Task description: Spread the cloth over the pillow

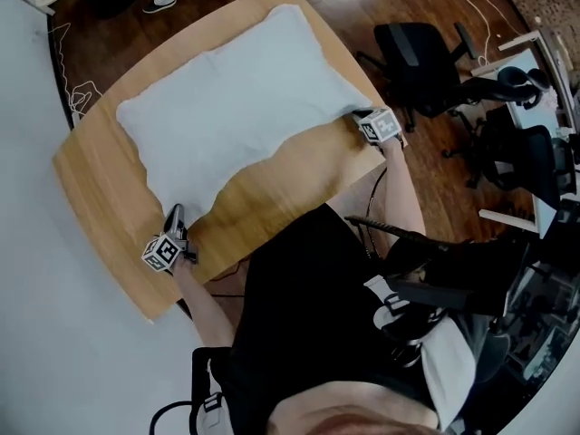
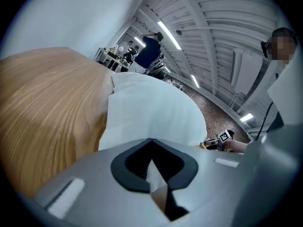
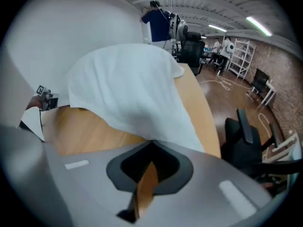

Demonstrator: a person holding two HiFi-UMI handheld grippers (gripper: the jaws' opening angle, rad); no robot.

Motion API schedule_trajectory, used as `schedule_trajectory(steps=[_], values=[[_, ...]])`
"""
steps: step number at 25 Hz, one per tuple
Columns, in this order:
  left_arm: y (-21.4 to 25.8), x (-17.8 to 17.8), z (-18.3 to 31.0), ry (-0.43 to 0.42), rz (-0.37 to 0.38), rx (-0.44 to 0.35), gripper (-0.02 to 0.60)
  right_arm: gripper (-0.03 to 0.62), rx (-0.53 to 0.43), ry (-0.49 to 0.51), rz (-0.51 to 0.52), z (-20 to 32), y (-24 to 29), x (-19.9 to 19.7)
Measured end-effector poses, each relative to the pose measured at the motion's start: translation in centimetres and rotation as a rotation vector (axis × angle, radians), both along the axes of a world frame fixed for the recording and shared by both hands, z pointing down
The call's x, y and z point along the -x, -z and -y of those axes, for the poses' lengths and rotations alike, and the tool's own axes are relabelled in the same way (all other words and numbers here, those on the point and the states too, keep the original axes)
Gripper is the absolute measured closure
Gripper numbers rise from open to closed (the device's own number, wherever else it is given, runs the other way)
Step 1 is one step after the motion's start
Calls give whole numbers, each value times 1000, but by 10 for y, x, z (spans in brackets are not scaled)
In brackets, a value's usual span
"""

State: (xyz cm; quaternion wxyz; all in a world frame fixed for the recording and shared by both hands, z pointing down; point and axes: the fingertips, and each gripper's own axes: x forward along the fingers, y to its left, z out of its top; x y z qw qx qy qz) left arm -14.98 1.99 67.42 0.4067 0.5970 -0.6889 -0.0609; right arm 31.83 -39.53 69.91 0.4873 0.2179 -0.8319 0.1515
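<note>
A white cloth (image 1: pixel 236 107) lies draped over a bulging pillow that it hides on the wooden table (image 1: pixel 290 184). My left gripper (image 1: pixel 174 214) is at the cloth's near left corner, jaws shut, with a tip of white cloth (image 2: pixel 151 112) pinched between them in the left gripper view (image 2: pixel 151 140). At the near right corner my right gripper (image 1: pixel 361 116) is also shut. In the right gripper view the cloth (image 3: pixel 128 89) runs straight down into the closed jaw tips (image 3: pixel 151 142). The near edge of the cloth hangs wavy between the two grippers.
The table's near edge is just behind both grippers, against the person's black shirt (image 1: pixel 308 306). Black office chairs (image 1: pixel 417 62) and a desk stand to the right on the wood floor. White cable (image 1: pixel 77 93) lies past the table's left corner. People stand far off (image 2: pixel 150 48).
</note>
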Motion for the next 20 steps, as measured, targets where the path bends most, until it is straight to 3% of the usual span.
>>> schedule_trajectory(steps=[3,5,7,10,13,16,18,20], values=[[1,-8,3,-25,-9,4,581,591,-100,-26,-32,23,34,-6],[-1,-9,5,-29,-7,8,581,591,-153,-80,9,48,44,-1],[-5,-8,4,-27,0,14,581,591,-137,-103,52,60,27,8],[-8,-7,2,-16,0,4,581,591,-126,-124,-9,71,-23,-6],[25,-9,-9,8,4,-101,581,591,-241,-194,-10,74,-15,-28],[101,-8,1,43,41,-316,581,591,-333,-322,219,54,58,-26],[146,-7,10,56,75,-452,581,591,-271,-388,468,19,101,-7],[181,-12,15,33,88,-584,581,591,-173,-385,676,-32,127,19]])
